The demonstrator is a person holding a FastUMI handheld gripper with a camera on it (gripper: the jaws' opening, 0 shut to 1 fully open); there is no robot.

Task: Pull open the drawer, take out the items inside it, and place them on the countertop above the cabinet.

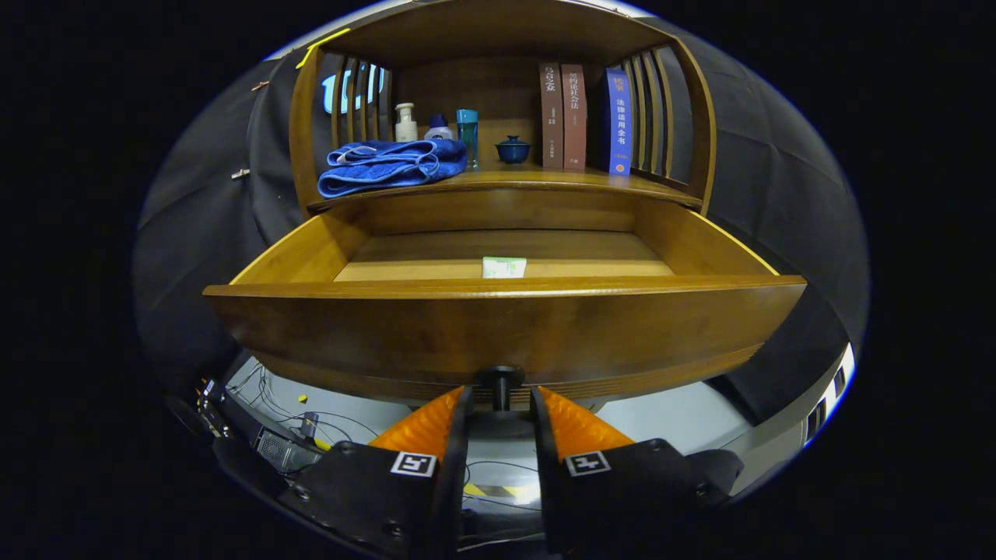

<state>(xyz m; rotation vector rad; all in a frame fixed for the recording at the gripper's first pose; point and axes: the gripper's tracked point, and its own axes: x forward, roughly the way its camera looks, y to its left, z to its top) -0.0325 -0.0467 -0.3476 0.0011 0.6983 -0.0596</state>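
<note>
The drawer [498, 327] stood pulled out, and the gripper [501, 397] pinched its knob [500, 379] with both fingers. Inside lay a small white packet [503, 267] — near the front wall, under the countertop [545, 180].

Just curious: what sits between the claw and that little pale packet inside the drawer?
In the gripper view, the drawer's front panel and its dark knob, which stands between the claw fingers; the packet lies beyond.
</note>
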